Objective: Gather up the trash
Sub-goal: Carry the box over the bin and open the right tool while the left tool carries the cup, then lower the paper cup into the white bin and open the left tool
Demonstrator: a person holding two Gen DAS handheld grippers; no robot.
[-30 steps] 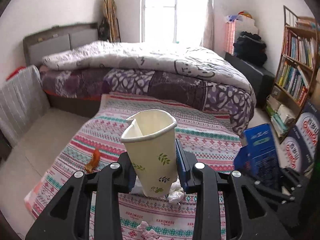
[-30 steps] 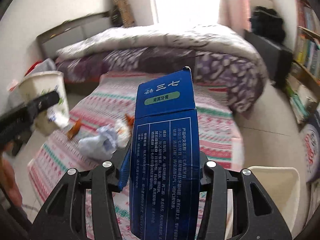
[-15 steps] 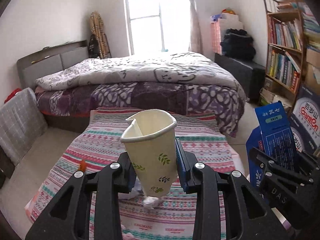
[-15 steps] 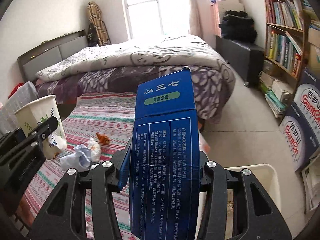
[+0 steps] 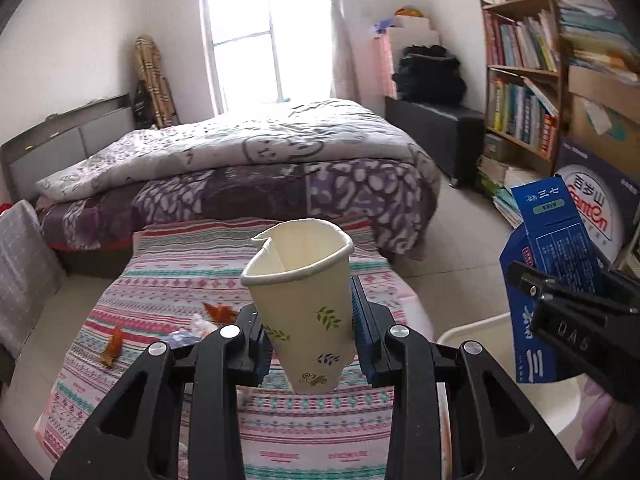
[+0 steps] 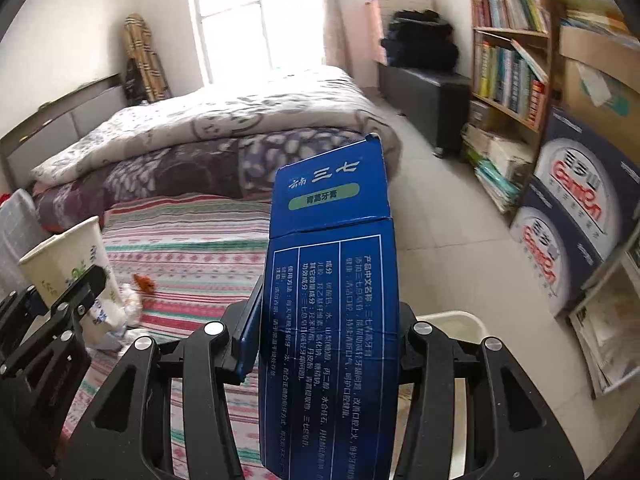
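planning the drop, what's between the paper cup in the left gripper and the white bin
In the left wrist view, only striped mat lies between the paper cup and the white bin; no trash on that stretch.

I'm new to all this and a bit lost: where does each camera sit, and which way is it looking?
Left wrist: sits on the left gripper, looking along its jaws, shut on a cup, towards rug and bed; the right gripper shows at the right.
Right wrist: sits on the right gripper, jaws shut on a blue box; the left gripper shows at the left.
Both share bed, rug, bookshelf, white bin.
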